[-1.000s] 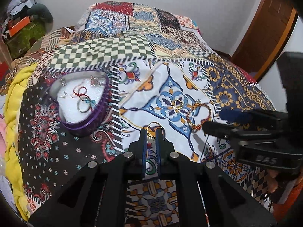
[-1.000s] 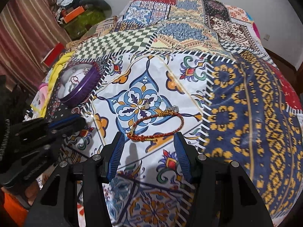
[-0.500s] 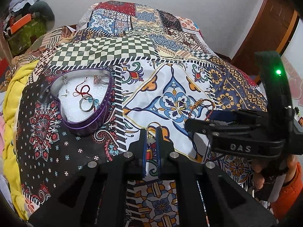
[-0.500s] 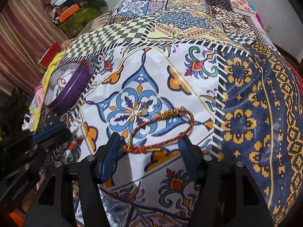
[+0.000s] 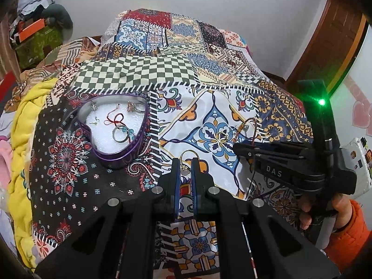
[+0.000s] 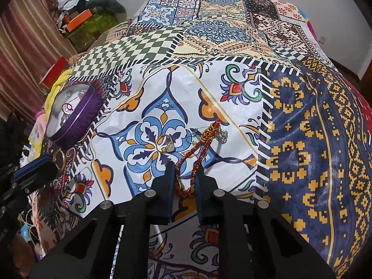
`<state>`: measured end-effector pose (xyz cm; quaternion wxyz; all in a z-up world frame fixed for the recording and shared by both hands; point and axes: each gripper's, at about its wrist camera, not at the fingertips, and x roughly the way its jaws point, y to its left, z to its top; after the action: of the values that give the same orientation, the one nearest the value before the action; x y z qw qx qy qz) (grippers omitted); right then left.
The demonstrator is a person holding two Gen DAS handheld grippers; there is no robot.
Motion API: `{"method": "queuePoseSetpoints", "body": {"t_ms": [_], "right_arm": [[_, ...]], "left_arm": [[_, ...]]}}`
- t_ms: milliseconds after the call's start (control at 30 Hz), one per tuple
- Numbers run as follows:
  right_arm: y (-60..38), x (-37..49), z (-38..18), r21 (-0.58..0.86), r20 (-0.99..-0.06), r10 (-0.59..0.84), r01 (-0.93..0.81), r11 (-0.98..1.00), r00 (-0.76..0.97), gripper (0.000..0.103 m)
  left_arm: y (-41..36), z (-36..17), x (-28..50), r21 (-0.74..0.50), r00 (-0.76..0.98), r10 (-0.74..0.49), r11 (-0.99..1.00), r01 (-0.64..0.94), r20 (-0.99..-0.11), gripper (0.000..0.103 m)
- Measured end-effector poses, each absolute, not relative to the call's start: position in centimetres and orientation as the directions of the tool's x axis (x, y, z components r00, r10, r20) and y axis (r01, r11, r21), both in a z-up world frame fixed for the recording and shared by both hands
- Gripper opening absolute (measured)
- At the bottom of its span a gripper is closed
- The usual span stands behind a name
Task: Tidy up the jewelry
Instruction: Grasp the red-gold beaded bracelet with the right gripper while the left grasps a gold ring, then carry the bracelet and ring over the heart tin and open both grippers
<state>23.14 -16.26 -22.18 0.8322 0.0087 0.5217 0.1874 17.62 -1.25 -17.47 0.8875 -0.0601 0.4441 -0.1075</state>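
My left gripper (image 5: 186, 164) is shut on a gold ring with a pale stone (image 5: 187, 157), held just above the patchwork bedspread (image 5: 69, 186), right of a purple heart-shaped tin (image 5: 121, 160). The tin holds several rings and a red string on white foam. My right gripper (image 6: 185, 171) is shut on a red-and-gold braided bracelet (image 6: 194, 153), pinched into a narrow loop. A second gold ring (image 6: 164, 143) and a small silver charm (image 6: 222, 136) lie just beyond it. In the right wrist view the left gripper (image 6: 48, 162) sits at far left, below the tin (image 6: 79, 118).
Yellow fabric (image 5: 25, 121) bunches along the bed's left edge. Clutter with an orange box (image 5: 30, 32) sits at the back left by the wall. A wooden door (image 5: 332, 46) stands at right. A hand in an orange sleeve (image 5: 348, 230) holds the right gripper.
My right gripper has closed from wide open onto the bracelet, squeezing its loop narrow. The left gripper has stayed shut on the ring and barely shifted.
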Motion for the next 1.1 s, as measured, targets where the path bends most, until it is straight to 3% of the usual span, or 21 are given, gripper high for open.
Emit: {"method": "queuePoseSetpoints", "body": {"t_ms": [1100], "right_arm": [[-14.3,19.0,-10.5,0.199,-0.662,0.457,-0.449,0.871,0.594,0.011]], "left_arm": [[4.4,-10.7,15.3,-0.181,0.736,-0.147,0.983,0.034,-0.660,0.007]]}}
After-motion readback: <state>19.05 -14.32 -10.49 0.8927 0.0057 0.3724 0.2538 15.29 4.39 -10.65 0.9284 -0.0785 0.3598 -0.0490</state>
